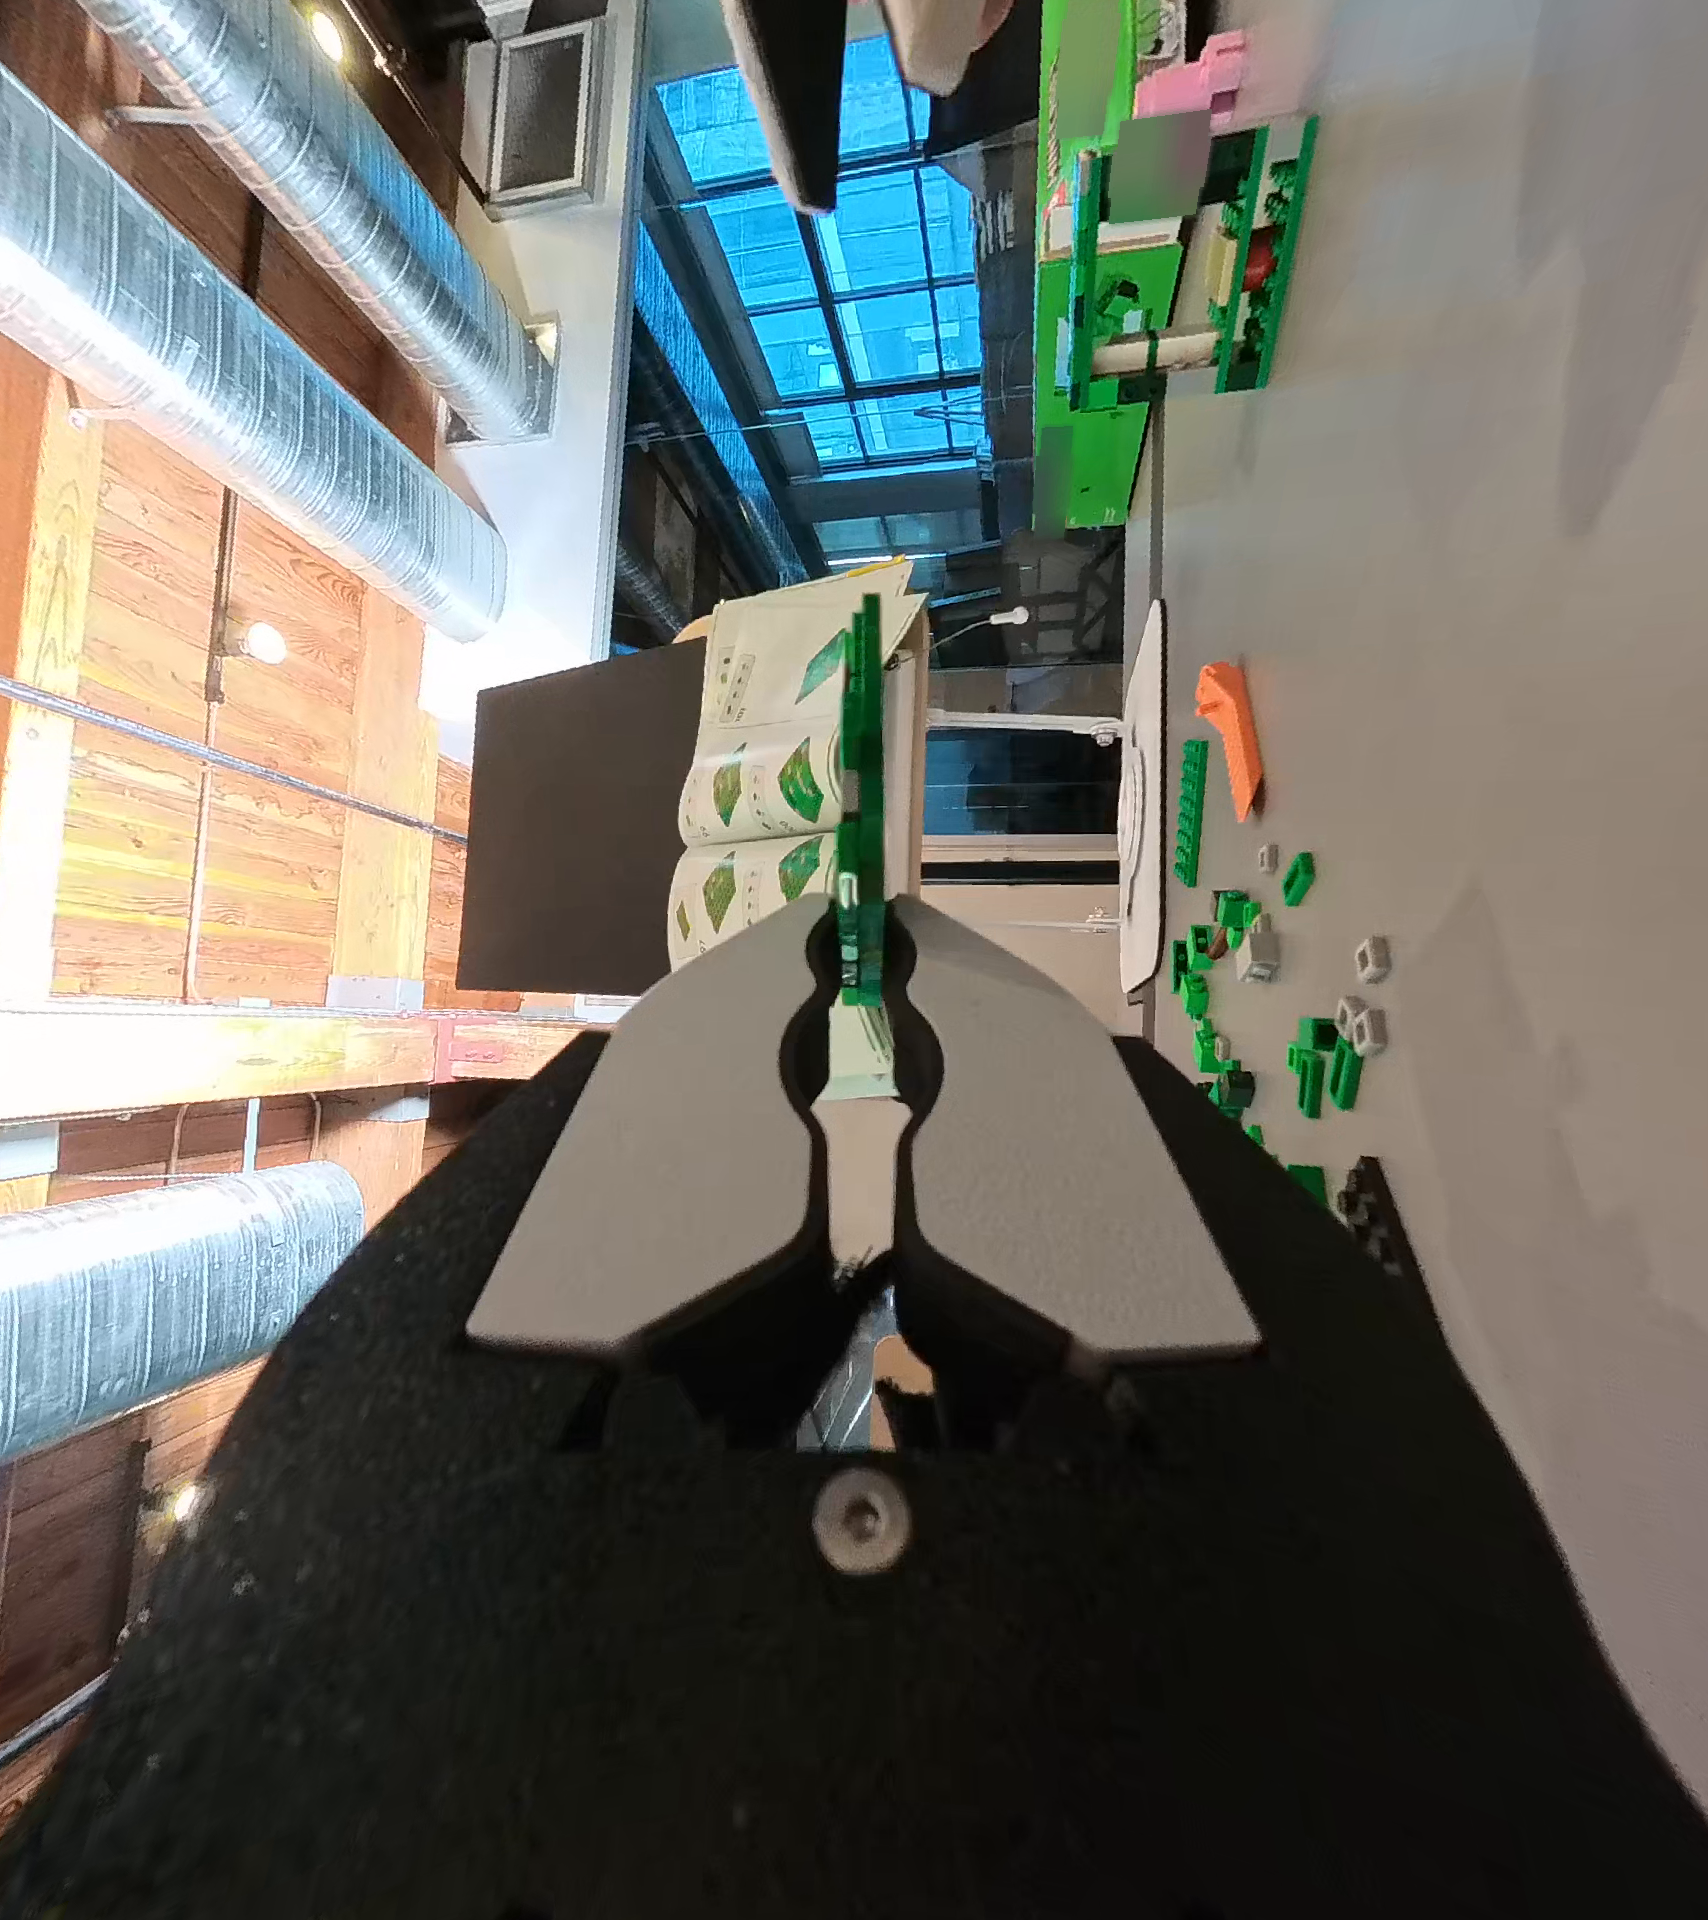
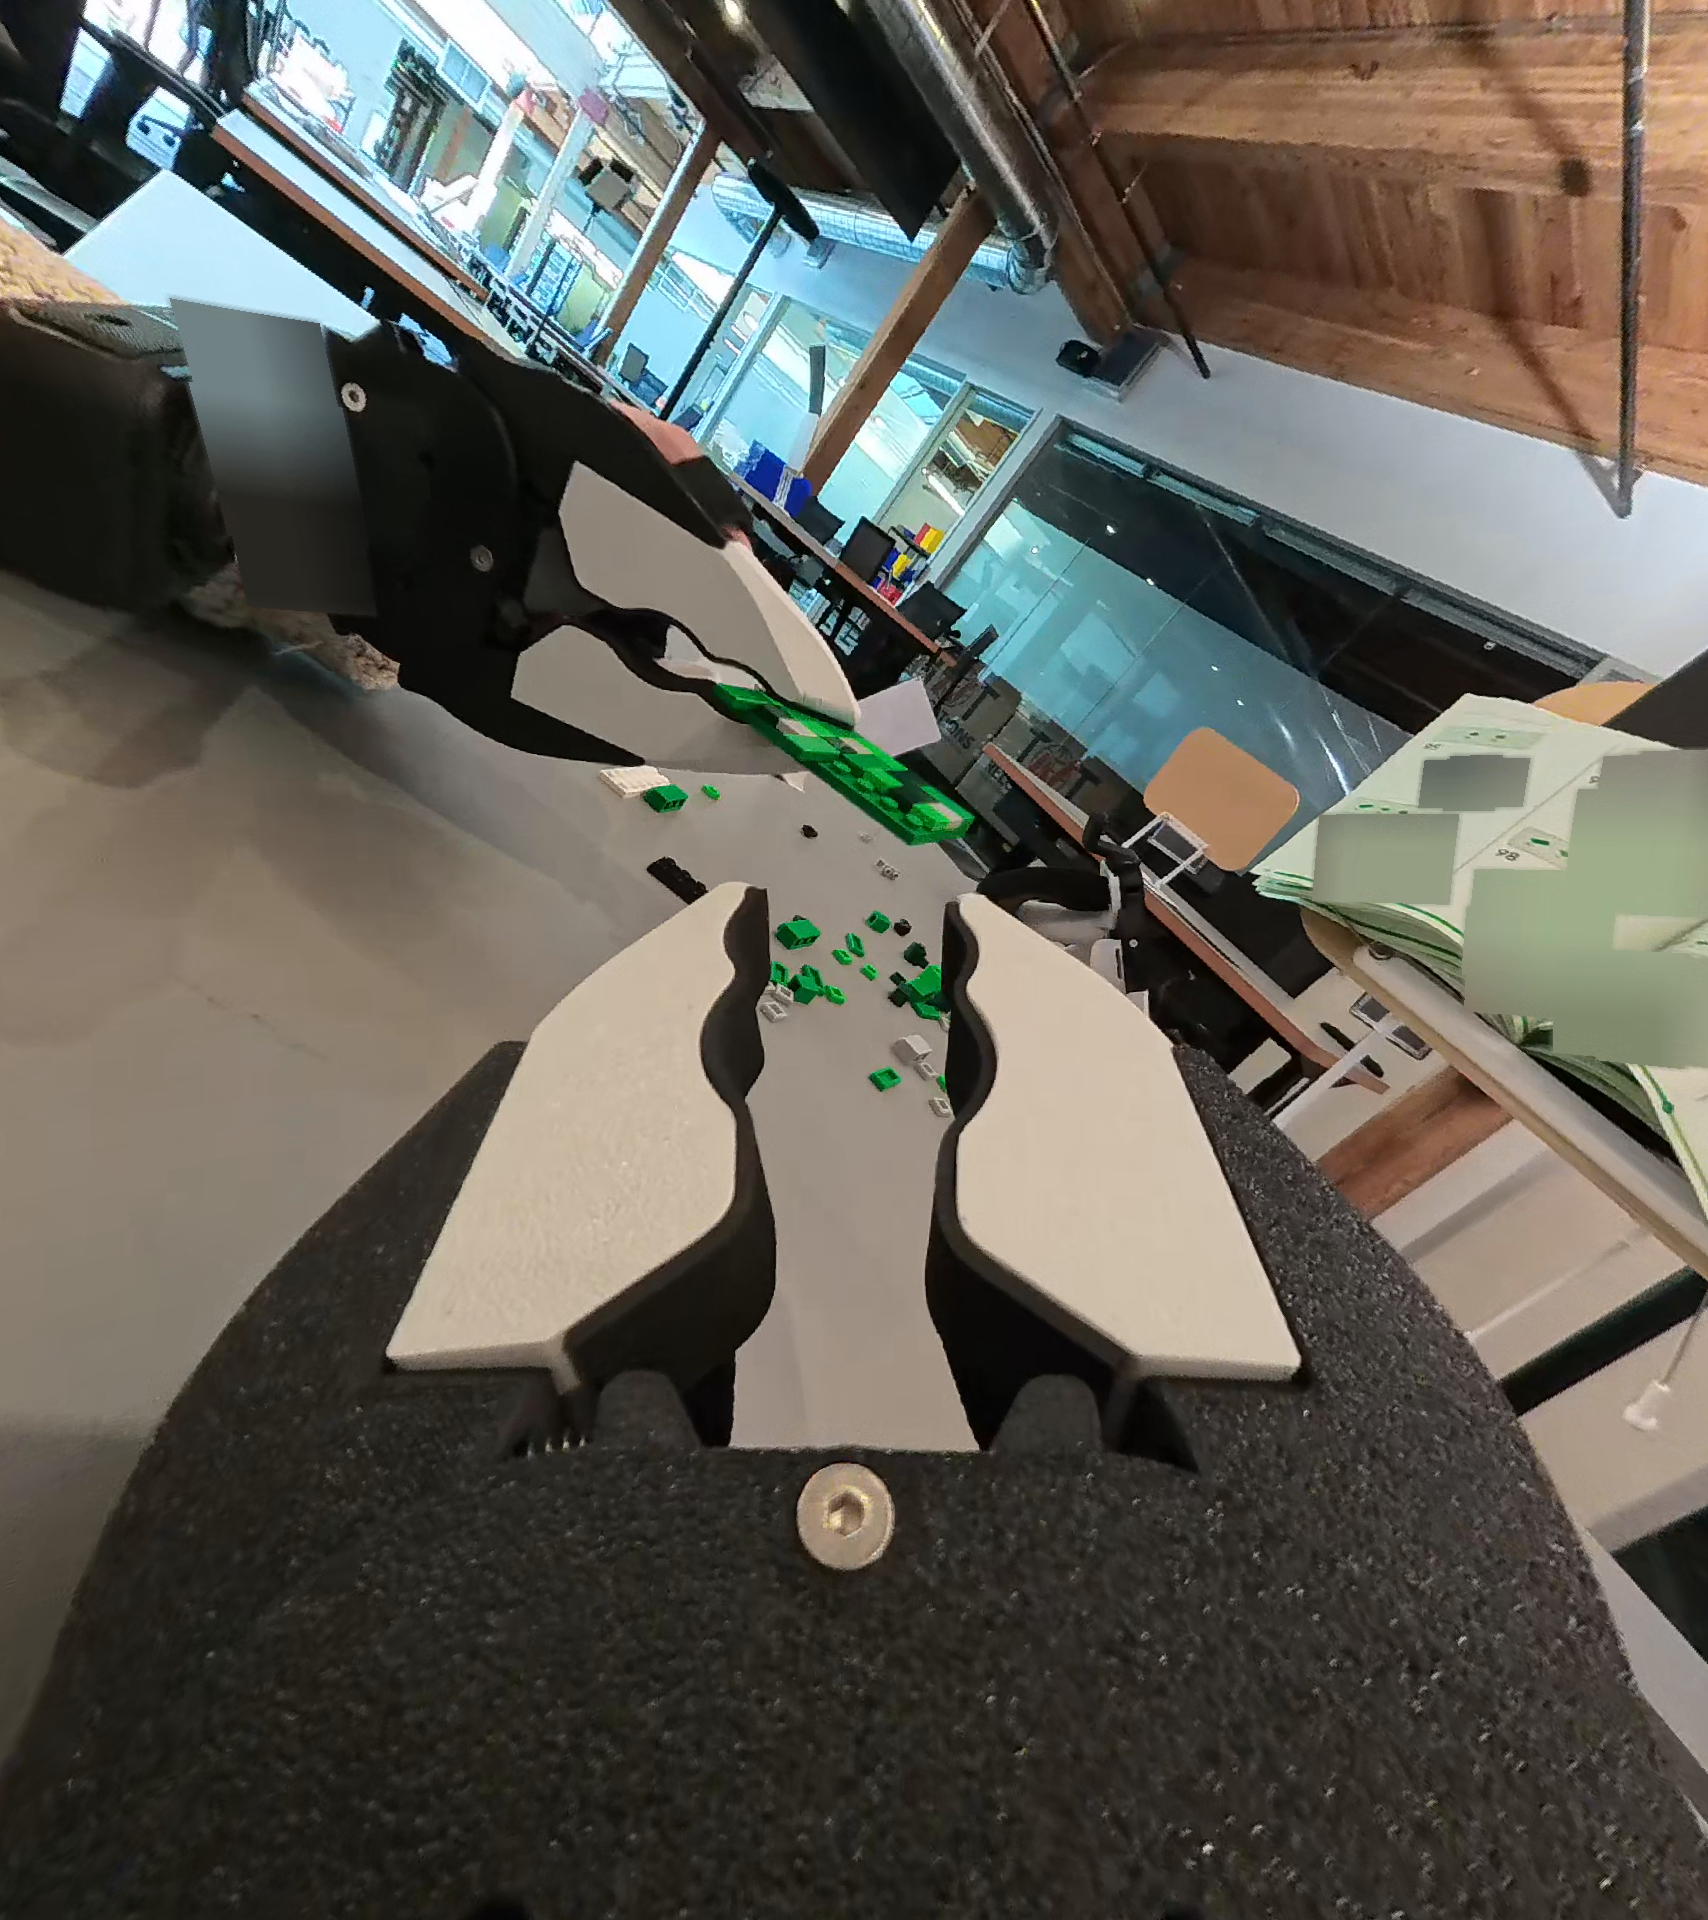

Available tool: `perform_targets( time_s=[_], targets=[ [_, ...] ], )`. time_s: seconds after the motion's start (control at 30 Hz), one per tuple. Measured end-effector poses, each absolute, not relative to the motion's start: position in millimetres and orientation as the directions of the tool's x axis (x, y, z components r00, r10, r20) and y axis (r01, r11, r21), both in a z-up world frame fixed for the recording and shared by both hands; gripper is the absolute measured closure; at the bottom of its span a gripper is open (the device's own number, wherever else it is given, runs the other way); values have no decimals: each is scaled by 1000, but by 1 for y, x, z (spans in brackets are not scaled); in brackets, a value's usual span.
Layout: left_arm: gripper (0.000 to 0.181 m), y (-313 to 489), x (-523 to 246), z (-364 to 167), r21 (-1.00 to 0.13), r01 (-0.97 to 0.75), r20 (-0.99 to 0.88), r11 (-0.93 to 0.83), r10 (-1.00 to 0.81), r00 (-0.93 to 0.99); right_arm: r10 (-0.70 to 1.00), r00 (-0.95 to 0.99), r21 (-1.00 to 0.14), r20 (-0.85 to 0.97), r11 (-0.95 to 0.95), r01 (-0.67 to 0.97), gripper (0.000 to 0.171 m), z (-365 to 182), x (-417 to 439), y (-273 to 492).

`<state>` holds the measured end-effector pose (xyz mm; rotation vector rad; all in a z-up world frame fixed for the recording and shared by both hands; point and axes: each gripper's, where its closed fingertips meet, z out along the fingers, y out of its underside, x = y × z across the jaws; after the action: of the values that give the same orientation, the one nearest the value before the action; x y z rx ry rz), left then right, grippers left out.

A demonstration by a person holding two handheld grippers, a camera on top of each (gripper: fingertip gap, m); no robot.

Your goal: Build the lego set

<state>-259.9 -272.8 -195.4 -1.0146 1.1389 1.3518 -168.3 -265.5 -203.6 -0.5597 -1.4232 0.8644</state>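
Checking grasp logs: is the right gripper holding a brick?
No: the right gripper is open with nothing between its white fingers, only loose small green bricks on the grey table beyond.

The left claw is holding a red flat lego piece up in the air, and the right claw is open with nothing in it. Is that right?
Not quite. The flat lego piece pinched in the left claw is green, not red, as the left wrist view shows. The rest is right: it is held above the table, and the right claw is open and empty.
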Motion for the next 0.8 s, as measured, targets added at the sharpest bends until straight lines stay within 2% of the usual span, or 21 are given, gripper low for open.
perform_targets(
  time_s=[0.5,0.8],
  targets=[
    [175,-271,-262,-199,88,-996,-982,-6,165,-88,864,-29,-853,503,491,-178,145,-196,-168,-247],
    [175,-270,-262,-200,92,-996,-983,-6,160,-92,862,-20,-851,506,495,-175,144,-196,-168,-246]
  ],
)
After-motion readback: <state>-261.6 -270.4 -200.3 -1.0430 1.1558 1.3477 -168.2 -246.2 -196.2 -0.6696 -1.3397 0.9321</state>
